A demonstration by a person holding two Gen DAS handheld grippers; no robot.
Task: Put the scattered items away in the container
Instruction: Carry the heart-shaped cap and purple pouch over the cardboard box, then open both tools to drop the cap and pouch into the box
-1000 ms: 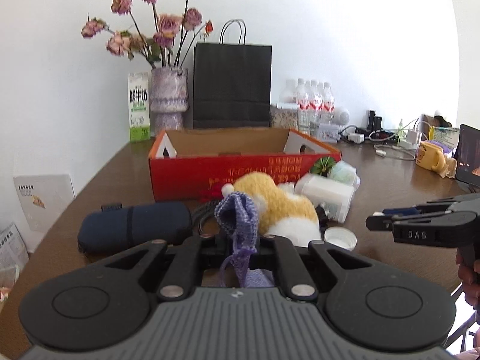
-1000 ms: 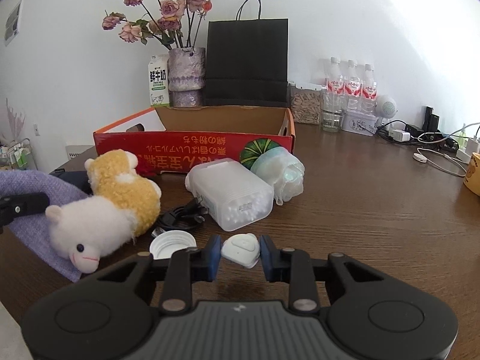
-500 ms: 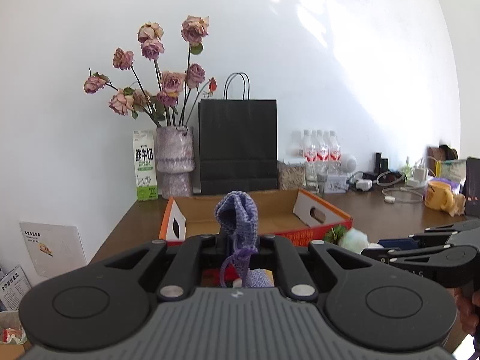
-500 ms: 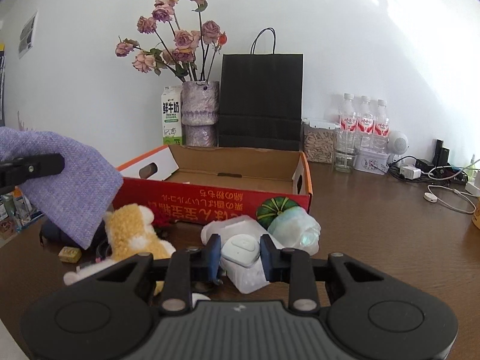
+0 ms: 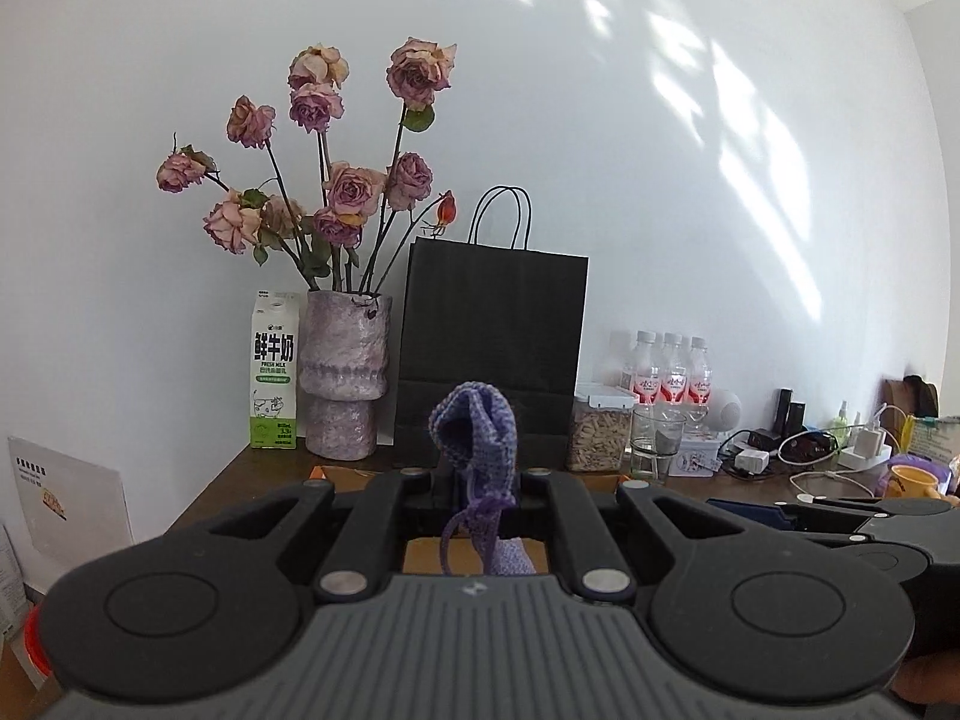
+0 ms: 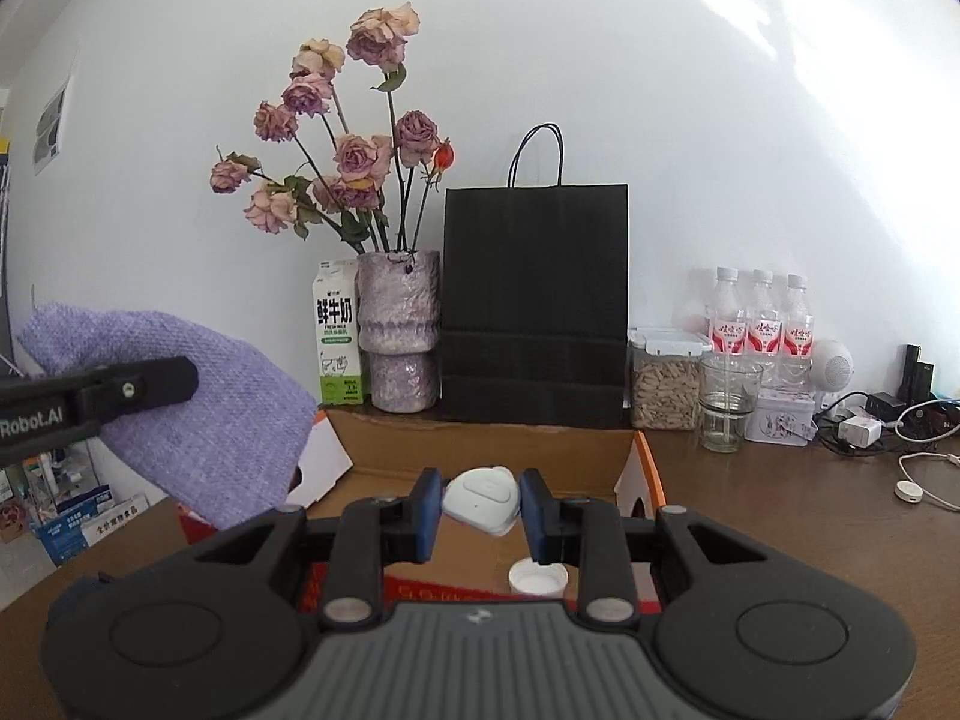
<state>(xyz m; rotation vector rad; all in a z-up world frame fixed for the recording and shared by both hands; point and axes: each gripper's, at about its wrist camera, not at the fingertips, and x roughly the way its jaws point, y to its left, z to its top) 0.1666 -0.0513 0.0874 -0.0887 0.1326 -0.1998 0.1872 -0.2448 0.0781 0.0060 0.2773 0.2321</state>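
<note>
Both claws had risen off the desk (image 6: pixel 780 528); left claw (image 5: pixel 477 474) pinched purple knit pouch (image 5: pixel 477 426), right claw (image 6: pixel 480 507) clamped white device (image 6: pixel 482 497), cardboard box (image 6: pixel 480 444) open just ahead below

Rough knitted purple pouch (image 5: pixel 477 429), smooth white plastic device (image 6: pixel 482 495), matt cardboard box (image 6: pixel 480 444), brown wooden table (image 6: pixel 780 516).
</note>
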